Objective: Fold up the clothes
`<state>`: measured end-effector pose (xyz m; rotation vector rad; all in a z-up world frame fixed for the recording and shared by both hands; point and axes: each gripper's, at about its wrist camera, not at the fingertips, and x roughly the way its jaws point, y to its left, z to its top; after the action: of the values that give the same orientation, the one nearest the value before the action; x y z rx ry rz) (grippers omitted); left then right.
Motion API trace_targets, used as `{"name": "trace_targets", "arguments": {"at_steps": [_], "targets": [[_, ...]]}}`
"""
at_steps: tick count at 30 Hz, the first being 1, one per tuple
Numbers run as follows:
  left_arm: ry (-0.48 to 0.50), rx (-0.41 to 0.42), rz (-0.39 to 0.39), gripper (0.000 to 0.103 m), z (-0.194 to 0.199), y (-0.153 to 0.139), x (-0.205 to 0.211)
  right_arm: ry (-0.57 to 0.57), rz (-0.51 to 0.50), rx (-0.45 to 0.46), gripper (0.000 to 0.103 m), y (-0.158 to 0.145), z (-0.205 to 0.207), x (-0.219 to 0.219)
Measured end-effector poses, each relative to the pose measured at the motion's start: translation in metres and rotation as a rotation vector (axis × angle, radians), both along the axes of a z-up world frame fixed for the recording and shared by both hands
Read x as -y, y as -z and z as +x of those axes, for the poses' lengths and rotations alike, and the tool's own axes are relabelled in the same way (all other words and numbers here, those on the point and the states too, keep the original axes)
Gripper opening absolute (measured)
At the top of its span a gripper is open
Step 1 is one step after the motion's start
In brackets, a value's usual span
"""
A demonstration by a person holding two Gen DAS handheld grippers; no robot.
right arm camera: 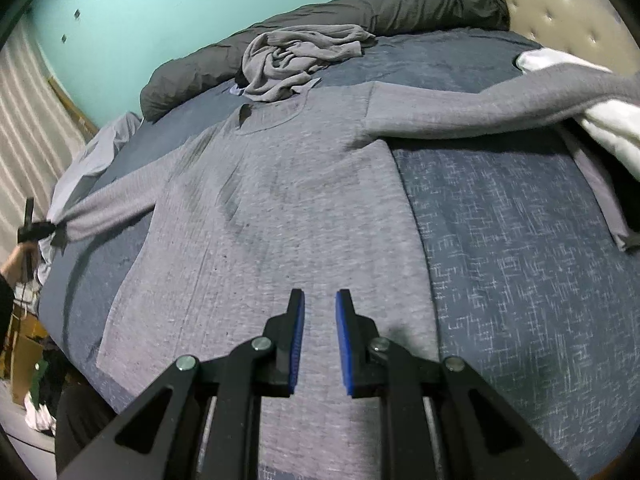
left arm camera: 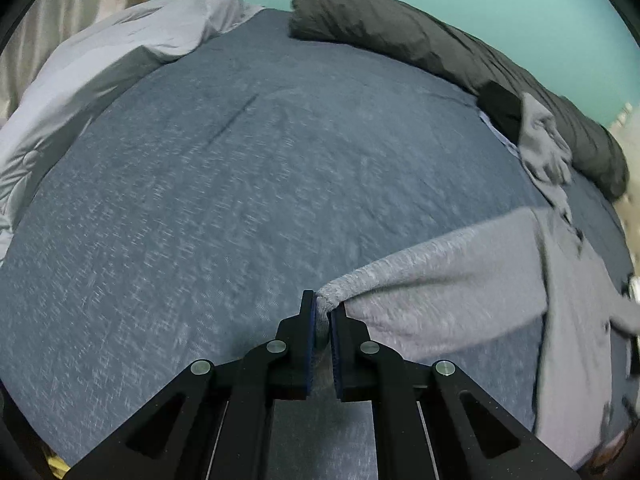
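Note:
A grey long-sleeved shirt (right arm camera: pixel 280 208) lies flat, front up, on the blue bedspread (right arm camera: pixel 520 260). My left gripper (left arm camera: pixel 322 304) is shut on the cuff of its left sleeve (left arm camera: pixel 440 280) and holds the sleeve lifted off the bed and stretched out sideways. The right wrist view shows that gripper (right arm camera: pixel 38 232) at the far left with a hand behind it. The other sleeve (right arm camera: pixel 480 108) reaches out to the right. My right gripper (right arm camera: pixel 320 300) hovers over the shirt's lower body, its jaws slightly apart with nothing between them.
A crumpled grey garment (right arm camera: pixel 296 60) lies above the shirt's collar, against a rolled dark duvet (right arm camera: pixel 360 12) along the teal wall. White cloth (right arm camera: pixel 612 128) sits under the right sleeve. A pale quilt (left arm camera: pixel 100 68) is bunched at the bed's far left. Boxes and clutter (right arm camera: pixel 28 360) stand on the floor.

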<state>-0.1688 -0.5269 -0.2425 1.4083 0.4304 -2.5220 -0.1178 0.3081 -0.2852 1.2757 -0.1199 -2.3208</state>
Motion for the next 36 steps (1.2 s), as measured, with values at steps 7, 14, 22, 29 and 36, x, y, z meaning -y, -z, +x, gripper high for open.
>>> {"name": "trace_targets", "arguments": {"at_steps": [7, 14, 22, 29, 36], "targets": [[-0.087, 0.039, -0.058, 0.009, -0.028, 0.02, 0.019, 0.008, 0.01, 0.008, 0.015, 0.003, -0.003, -0.002], [-0.154, 0.043, -0.05, 0.044, -0.02, 0.028, 0.024, 0.028, 0.002, 0.005, 0.015, 0.004, -0.009, -0.008], [-0.249, 0.05, -0.087, 0.045, 0.004, 0.015, 0.029, 0.045, -0.046, -0.002, 0.018, -0.005, -0.021, -0.019], [-0.104, 0.0, -0.041, 0.045, -0.012, 0.006, -0.034, 0.046, -0.052, -0.006, 0.028, -0.01, -0.047, -0.023], [0.112, -0.043, 0.016, 0.045, -0.053, 0.012, -0.152, 0.049, -0.03, -0.009, 0.04, -0.012, -0.115, -0.013]]}}
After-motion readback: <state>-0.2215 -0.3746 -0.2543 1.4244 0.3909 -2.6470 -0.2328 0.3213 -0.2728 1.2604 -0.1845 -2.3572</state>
